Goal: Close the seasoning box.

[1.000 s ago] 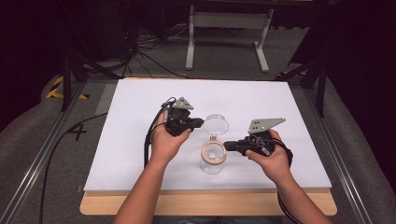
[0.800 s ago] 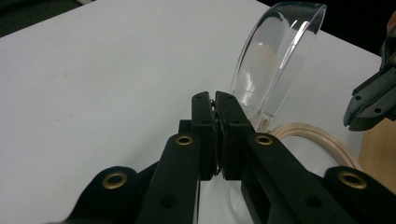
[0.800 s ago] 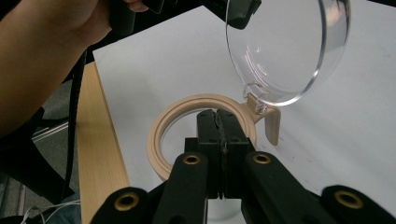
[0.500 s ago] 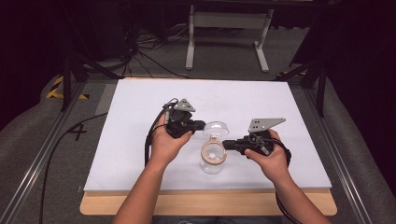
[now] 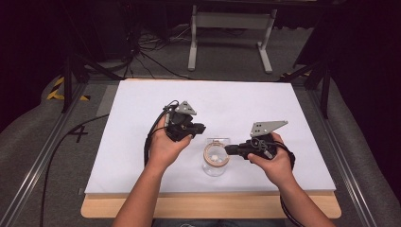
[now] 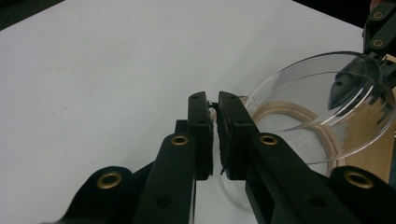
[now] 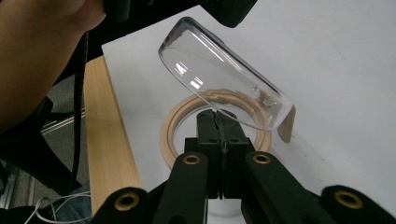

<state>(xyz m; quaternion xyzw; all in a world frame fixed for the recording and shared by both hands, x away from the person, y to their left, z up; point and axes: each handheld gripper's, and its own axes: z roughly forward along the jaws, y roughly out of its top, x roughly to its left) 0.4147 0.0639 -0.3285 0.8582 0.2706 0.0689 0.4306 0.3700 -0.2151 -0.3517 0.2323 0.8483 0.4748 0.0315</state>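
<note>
A clear glass jar [image 5: 215, 165] with a tan ring [image 7: 180, 122] around its mouth stands near the table's front middle. Its round glass lid [image 7: 224, 74] hangs tilted over the mouth, also seen from the other side as the lid [image 6: 322, 107]. My left gripper [image 5: 201, 127] is just behind and left of the jar, its jaws pressed together at the lid's edge [image 6: 214, 108]. From the right, my right gripper [image 5: 228, 150] reaches in and is shut on the jar's rim [image 7: 219, 122]. Something small and white lies inside the jar.
A white sheet [image 5: 142, 109] covers the table, with a wooden strip [image 5: 213, 208] along the front edge. The sheet's left, back and right parts are bare. A black cable [image 5: 61, 142] runs off the left side. Dark floor and stands lie beyond the table.
The glass lid has tipped lower toward the jar's mouth, and the left gripper has shifted slightly right and nearer with it. The right gripper has stayed on the rim.
</note>
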